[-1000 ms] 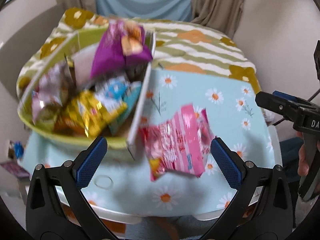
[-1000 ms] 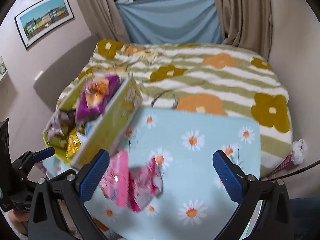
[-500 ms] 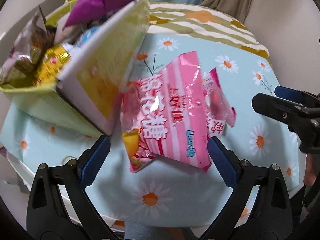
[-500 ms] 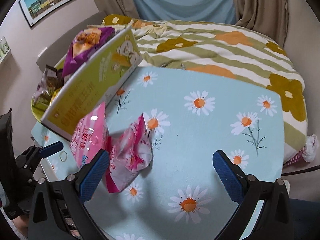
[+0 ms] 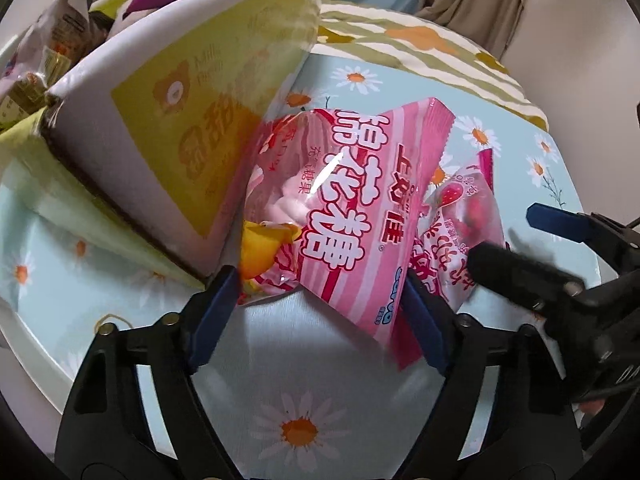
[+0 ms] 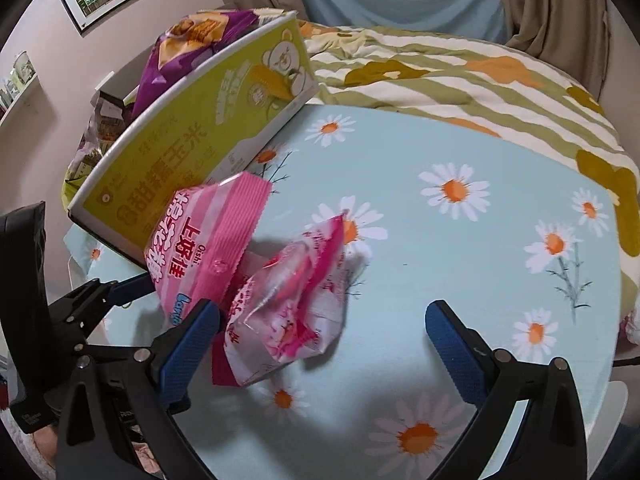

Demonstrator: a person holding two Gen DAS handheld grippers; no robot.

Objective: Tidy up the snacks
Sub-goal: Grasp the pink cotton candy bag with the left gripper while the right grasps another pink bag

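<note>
The left gripper has its jaws spread wide around the lower edge of the big pink bag, one blue pad by each bottom corner; the pads look just at the bag's edges, and no squeeze on the packet shows, so it reads as released rather than clenched. The big pink bag leans against the yellow-green box, propped up off the tablecloth. Just to its right, touching it, lies a smaller pink bag with a strawberry printed on it. In the right wrist view this small bag sits crumpled on the daisy cloth, close by the left finger of the right gripper. That gripper is also released, its jaws far apart, with the small bag partly between them but nearer one pad; whether that pad touches it is hard to tell. The box stands tilted at the table's left side and holds other snacks, among them a purple bag. Behind the table is a striped, flowered blanket.
</note>
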